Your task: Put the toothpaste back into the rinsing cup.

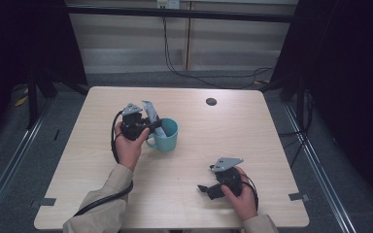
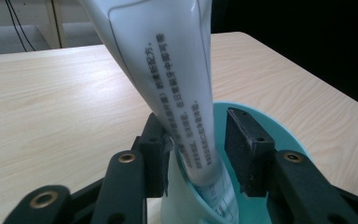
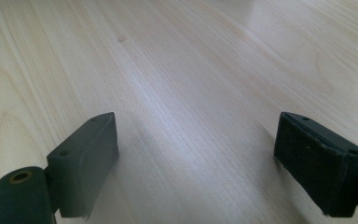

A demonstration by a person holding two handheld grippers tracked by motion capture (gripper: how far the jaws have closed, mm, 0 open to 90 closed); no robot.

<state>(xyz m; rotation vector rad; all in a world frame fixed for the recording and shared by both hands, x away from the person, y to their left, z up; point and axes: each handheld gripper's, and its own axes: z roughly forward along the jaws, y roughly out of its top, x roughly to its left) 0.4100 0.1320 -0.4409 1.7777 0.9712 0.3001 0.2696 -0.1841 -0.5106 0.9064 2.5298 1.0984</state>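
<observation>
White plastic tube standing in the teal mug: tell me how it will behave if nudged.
The white plastic tube leans on the teal mug rim, so it would likely slide round. Flattened and soft-looking, it probably flexes. Its glossy skin may be slippery.

Dim room, dark far corners; table [image 1: 184, 160] evenly lit, soft overhead sheen, soft shadows under jaws, near jaws blurred.

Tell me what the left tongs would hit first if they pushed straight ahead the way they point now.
Most likely the white tube: it already stands between the open jaws of the left tongs, leaning out of the teal mug. The mug's far wall comes just behind it, though depth is hard to judge.
</observation>
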